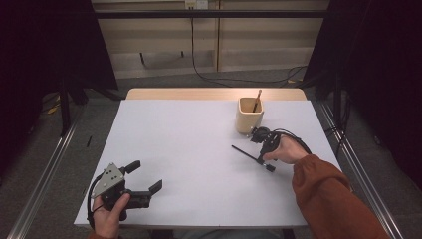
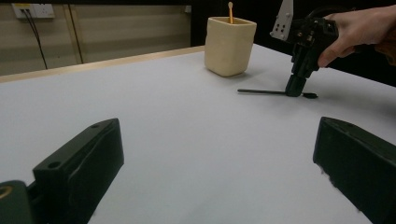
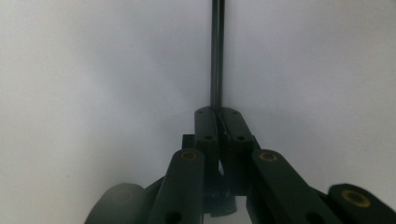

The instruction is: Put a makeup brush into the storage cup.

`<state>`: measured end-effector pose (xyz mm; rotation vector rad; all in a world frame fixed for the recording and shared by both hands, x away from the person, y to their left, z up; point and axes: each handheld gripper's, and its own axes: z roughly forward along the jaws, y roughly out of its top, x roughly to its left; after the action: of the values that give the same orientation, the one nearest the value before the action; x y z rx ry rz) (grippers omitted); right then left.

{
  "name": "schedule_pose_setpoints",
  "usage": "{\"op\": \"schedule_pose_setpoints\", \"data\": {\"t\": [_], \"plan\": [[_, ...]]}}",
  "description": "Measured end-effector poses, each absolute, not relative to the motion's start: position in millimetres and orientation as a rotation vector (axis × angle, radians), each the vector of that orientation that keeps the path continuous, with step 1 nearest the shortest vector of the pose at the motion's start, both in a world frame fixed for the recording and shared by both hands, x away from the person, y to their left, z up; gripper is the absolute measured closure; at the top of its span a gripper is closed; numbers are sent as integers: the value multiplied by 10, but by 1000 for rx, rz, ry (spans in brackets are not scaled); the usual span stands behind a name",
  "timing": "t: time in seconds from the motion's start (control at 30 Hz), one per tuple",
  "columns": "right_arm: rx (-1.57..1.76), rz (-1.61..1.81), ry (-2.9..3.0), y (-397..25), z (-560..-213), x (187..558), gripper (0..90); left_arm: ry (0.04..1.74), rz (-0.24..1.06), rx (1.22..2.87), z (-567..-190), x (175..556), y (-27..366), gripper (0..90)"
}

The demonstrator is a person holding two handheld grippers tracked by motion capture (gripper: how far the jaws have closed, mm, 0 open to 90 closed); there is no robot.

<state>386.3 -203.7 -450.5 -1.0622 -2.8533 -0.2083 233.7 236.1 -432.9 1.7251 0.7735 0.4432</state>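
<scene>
High view first, left to right: our left gripper (image 1: 142, 183) rests at the near-left corner of the white table (image 1: 189, 149), jaws spread wide and holding nothing, parked out of the way, we judge. Further right, our right gripper (image 1: 260, 160) points straight down, jaws clenched on a thin black pen (image 1: 245, 152) lying flat, likely bound for the cream, smooth, square-walled cup (image 1: 249, 115) just behind, where a wooden stick (image 1: 257, 100) stands.

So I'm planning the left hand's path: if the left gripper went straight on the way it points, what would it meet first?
Mostly bare table. Farther along that line lie the black stick and the right gripper shut on it, probably before the beige cup; depth is hard to judge.
</scene>
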Motion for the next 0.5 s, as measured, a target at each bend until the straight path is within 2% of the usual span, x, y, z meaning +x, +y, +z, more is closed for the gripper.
{"op": "schedule_pose_setpoints", "data": {"t": [0.5], "plan": [[-1102, -340, -2840, -2162, -4400, 3808, 866, 779, 440, 1722, -4337, 2347, 2365, 18]]}}
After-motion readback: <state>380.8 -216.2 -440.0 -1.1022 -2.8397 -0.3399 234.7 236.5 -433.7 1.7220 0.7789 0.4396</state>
